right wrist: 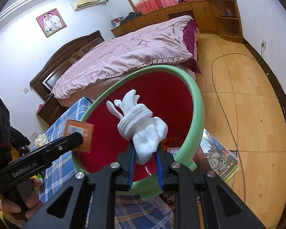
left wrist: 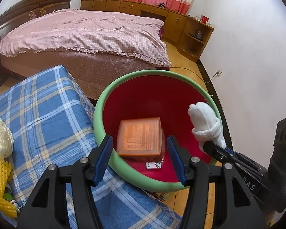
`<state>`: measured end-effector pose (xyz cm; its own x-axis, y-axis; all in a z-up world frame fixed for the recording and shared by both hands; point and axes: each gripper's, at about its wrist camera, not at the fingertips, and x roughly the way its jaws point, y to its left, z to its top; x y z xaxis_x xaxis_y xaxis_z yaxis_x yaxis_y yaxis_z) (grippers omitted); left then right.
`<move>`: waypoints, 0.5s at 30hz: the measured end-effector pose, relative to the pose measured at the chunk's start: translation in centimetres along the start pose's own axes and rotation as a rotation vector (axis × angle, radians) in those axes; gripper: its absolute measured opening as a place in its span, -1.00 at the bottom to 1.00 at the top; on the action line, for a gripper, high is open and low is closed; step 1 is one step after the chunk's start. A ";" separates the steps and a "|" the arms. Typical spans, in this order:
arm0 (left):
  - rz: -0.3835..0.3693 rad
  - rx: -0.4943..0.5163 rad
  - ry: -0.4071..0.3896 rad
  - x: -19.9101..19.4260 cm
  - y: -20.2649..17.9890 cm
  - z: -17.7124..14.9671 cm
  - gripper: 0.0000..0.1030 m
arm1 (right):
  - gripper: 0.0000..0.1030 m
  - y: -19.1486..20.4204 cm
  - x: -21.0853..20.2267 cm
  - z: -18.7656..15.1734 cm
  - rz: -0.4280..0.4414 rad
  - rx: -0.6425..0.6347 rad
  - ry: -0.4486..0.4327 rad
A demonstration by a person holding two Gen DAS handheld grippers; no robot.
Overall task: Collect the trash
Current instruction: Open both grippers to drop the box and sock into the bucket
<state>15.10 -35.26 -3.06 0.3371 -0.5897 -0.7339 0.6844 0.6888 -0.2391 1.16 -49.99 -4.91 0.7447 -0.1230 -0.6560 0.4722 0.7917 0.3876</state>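
Note:
A red bin with a green rim (left wrist: pixel 100 114) (right wrist: pixel 199 112) stands beside the plaid-covered table. My left gripper (left wrist: pixel 140 137) (right wrist: pixel 79 136) hangs over its near side. An orange box (left wrist: pixel 140 137) (right wrist: pixel 76 129) sits between its blue pads (left wrist: pixel 104 156), at rim height, with a thin gap on each side. My right gripper (right wrist: pixel 145 152) (left wrist: pixel 208 145) reaches over the bin from the right. It is shut on a rolled white sock (right wrist: pixel 143 131) (left wrist: pixel 204 122), which sticks out past the tips above the red inside. A small printed card (left wrist: pixel 153 165) lies on the bin's bottom.
A blue plaid cloth (left wrist: pixel 47 114) covers the table left of the bin, with yellow foam netting (left wrist: pixel 0 181) and crumpled cream plastic (left wrist: pixel 1 135) on it. A pink-covered bed (left wrist: pixel 85 30) stands behind. A picture book (right wrist: pixel 219 158) and a cable (right wrist: pixel 219 95) lie on the wooden floor.

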 end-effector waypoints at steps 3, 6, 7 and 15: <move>-0.002 0.002 -0.007 -0.1 0.0 0.1 0.16 | -0.43 -0.1 0.0 -0.1 -0.001 0.007 0.001; -0.003 -0.004 -0.015 -0.6 0.1 0.1 0.16 | -0.37 -0.1 -0.3 -0.1 0.001 0.006 -0.003; -0.003 -0.007 -0.016 -0.7 0.1 0.1 0.16 | -0.35 0.0 -0.3 -0.1 0.001 0.006 -0.005; 0.011 -0.029 -0.038 -2.7 0.8 -0.3 0.16 | -0.23 1.1 -1.5 -0.2 0.019 -0.005 -0.027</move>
<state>14.56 -32.97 -1.51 0.3689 -0.5974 -0.7120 0.6617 0.7068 -0.2502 0.48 -48.84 -3.61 0.7660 -0.1237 -0.6308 0.4555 0.7969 0.3968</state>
